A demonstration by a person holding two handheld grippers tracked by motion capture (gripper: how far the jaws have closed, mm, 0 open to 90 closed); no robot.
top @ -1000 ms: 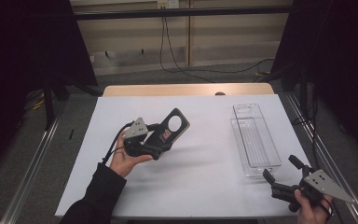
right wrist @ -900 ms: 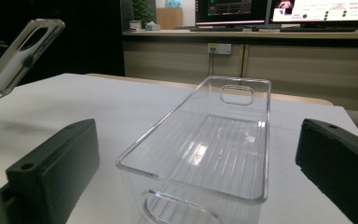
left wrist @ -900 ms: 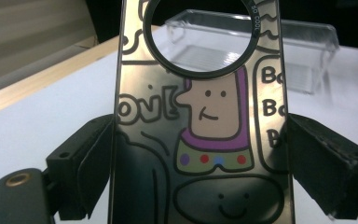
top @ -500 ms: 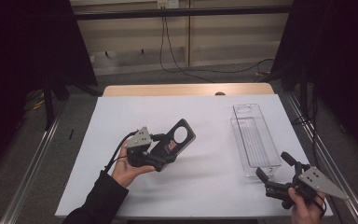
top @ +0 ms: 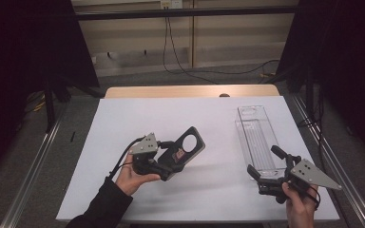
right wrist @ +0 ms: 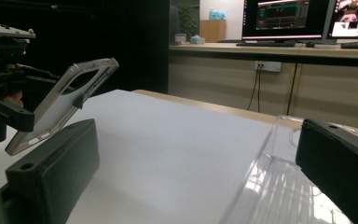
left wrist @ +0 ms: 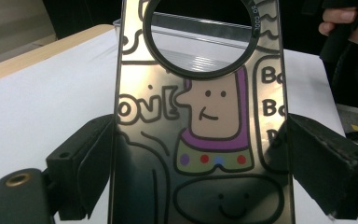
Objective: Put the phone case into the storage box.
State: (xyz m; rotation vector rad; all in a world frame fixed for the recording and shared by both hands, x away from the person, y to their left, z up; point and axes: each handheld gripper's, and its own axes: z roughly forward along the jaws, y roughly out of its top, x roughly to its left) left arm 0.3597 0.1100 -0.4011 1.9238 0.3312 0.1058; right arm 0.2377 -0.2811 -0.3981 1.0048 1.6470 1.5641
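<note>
Phone case (left wrist: 205, 135) clamped between left gripper (left wrist: 200, 154) jaws.

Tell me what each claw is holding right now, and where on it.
The left claw clamps the phone case by its long side edges near the lower end. The right claw holds nothing; its jaws are open.

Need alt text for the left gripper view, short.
A glossy phone case printed with cartoon figures stands upright between the black left tongs, its round camera hole at the top. A white table lies behind, with a clear plastic tray seen through the hole.
</note>
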